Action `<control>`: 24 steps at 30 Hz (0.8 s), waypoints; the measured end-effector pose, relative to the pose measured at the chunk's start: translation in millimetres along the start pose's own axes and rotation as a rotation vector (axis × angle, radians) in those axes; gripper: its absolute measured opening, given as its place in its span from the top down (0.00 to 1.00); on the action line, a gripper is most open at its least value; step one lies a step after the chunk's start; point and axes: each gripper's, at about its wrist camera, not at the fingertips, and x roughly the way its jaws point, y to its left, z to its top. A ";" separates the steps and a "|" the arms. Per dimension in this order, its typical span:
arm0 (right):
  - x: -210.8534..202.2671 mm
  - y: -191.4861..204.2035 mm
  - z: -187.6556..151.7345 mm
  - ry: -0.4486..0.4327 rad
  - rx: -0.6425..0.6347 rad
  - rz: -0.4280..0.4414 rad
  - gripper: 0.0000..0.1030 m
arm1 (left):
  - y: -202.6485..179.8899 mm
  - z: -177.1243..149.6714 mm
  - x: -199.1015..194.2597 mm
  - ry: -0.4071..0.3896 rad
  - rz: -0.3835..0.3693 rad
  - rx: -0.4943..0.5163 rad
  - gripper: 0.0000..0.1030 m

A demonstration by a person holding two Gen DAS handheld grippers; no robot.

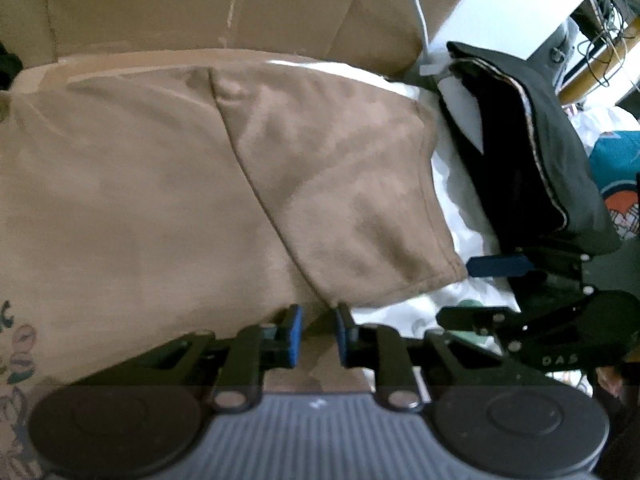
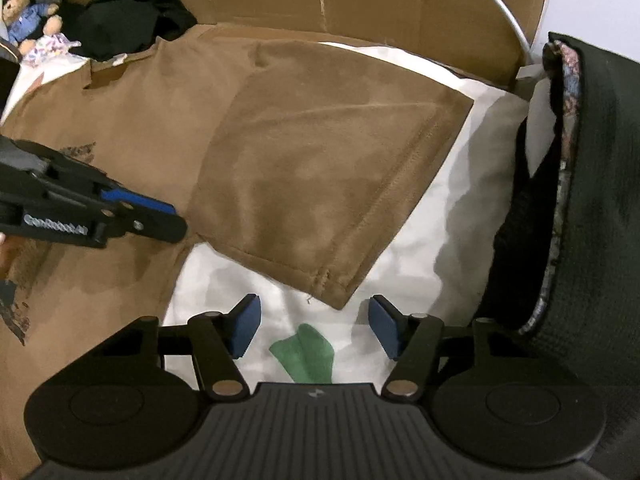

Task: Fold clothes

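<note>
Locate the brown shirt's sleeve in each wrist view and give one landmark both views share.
Left wrist view: the sleeve fills the centre-right, its cuff corner pointing lower right, just above the left gripper.
Right wrist view: the sleeve lies in the centre, its cuff corner pointing down toward the right gripper.
Shared landmark: the dark folded clothes at the right edge.
</note>
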 end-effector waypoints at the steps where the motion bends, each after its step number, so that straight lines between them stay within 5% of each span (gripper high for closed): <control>1: 0.0 -1.2 0.3 -0.003 0.001 0.006 0.37 | 0.0 -0.2 1.4 0.002 0.000 0.001 0.84; 3: -0.9 -2.1 0.7 -0.013 -0.004 0.006 0.38 | 0.8 -0.6 3.6 0.002 -0.003 0.001 0.84; 8: -0.3 -3.2 4.1 -0.033 -0.037 -0.014 0.70 | 6.6 -1.4 4.4 -0.003 -0.025 -0.008 0.84; 14: -1.4 -2.9 7.1 -0.035 -0.084 -0.017 0.88 | 11.4 -3.2 -0.2 -0.010 -0.038 -0.009 0.84; 24: -2.8 -1.7 5.2 -0.014 -0.140 -0.099 0.90 | 9.2 -2.6 -4.4 -0.011 -0.035 -0.003 0.85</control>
